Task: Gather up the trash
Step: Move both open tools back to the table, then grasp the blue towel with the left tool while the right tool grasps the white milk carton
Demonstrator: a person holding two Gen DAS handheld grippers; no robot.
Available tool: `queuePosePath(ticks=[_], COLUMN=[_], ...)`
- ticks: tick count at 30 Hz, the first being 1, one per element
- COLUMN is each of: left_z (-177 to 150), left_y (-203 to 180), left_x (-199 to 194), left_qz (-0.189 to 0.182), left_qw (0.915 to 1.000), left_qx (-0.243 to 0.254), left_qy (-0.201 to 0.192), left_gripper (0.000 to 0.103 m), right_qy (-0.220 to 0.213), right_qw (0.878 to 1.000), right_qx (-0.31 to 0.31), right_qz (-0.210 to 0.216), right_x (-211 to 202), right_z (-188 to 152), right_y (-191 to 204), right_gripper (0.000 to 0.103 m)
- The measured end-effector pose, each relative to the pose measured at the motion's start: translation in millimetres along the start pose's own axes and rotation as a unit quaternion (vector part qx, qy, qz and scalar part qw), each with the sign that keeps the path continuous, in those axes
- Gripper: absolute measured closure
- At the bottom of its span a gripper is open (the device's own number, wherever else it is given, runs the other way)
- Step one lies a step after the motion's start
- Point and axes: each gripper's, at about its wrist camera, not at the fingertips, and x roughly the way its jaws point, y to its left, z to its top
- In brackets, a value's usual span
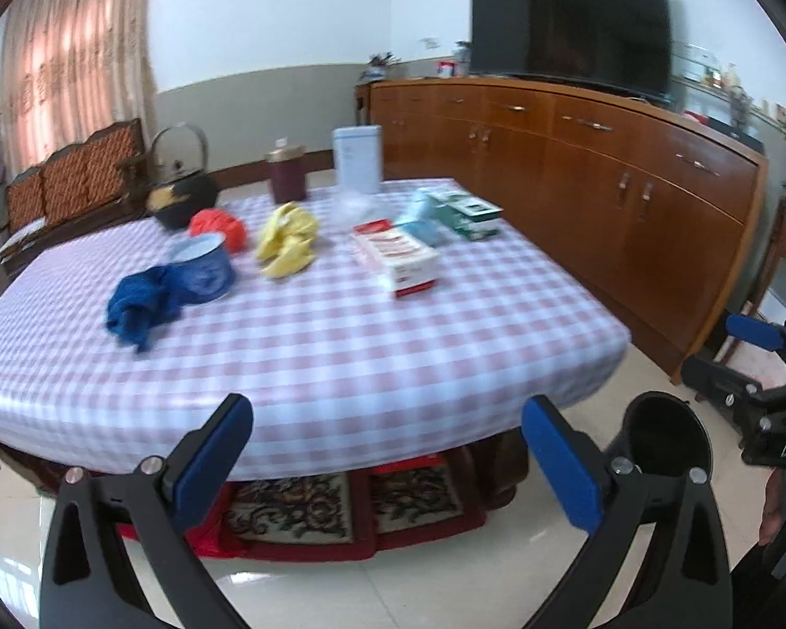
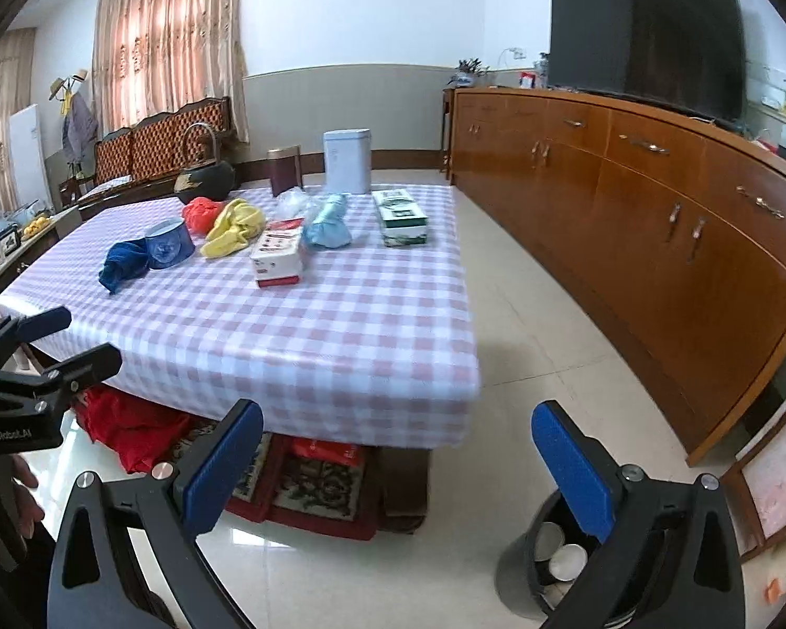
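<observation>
Both your blue-padded left gripper (image 1: 388,440) and right gripper (image 2: 398,445) hung apart and empty short of the checked-cloth table (image 1: 340,335), the crumpled blue bag (image 1: 141,304) likely your first reach, the black bin (image 2: 545,561) waiting below.

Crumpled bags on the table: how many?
5: blue beside the round tin, red near the kettle, yellow mid-table, light blue beside the green box, clear behind. Others may be hidden.

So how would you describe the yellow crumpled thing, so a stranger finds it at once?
Look at the checked tablecloth. Near its far middle lies the yellow crumpled bag, between the red crumpled bag and the white and red box. It is the only yellow item.
</observation>
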Motion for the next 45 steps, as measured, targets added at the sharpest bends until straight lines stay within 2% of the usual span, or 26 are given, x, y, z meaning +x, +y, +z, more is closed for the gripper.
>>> queuePosePath(ticks=[2, 12, 14, 25, 30, 35, 40, 42, 43, 45], left_z=[0, 8, 11, 29, 35, 38, 43, 45, 46, 46], left_y=[21, 95, 109, 169, 192, 214, 222, 226, 227, 232], left_x=[4, 14, 18, 70, 90, 108, 126, 133, 135, 142], left_qz=[0.001, 0.068, 0.071, 0.109, 0.114, 0.114, 0.102, 0.096, 0.092, 0.084], left_qw=[0.9996, 0.9962, 0.9957, 0.9912, 0.9896, 0.9878, 0.9880, 0.9875, 0.9873, 0.9864], left_qx=[-0.020, -0.053, -0.058, -0.072, -0.085, -0.101, -0.108, -0.115, -0.119, -0.128], left_qy=[0.018, 0.012, 0.011, 0.021, 0.024, 0.034, 0.044, 0.050, 0.051, 0.060], left_gripper=[0.000, 0.000, 0.000, 0.000, 0.002, 0.006, 0.013, 0.017, 0.022, 0.030], right_qy=[-0.004, 0.005, 0.011, 0.033, 0.049, 0.072, 0.083, 0.086, 0.089, 0.093], right_qw=[1.000, 0.998, 0.998, 0.998, 0.997, 0.995, 0.995, 0.994, 0.994, 0.994], right_qx=[0.002, -0.035, -0.037, -0.052, -0.056, -0.061, -0.055, -0.056, -0.056, -0.055], right_qz=[0.007, 0.042, 0.042, 0.033, 0.028, 0.021, 0.019, 0.022, 0.025, 0.026], right_x=[8, 57, 71, 143, 173, 200, 216, 219, 221, 225], right_z=[9, 39, 47, 87, 99, 104, 106, 106, 106, 106], right_y=[10, 73, 83, 107, 110, 116, 116, 118, 118, 119], right_gripper=[0.000, 0.000, 0.000, 0.000, 0.001, 0.014, 0.016, 0.026, 0.033, 0.039])
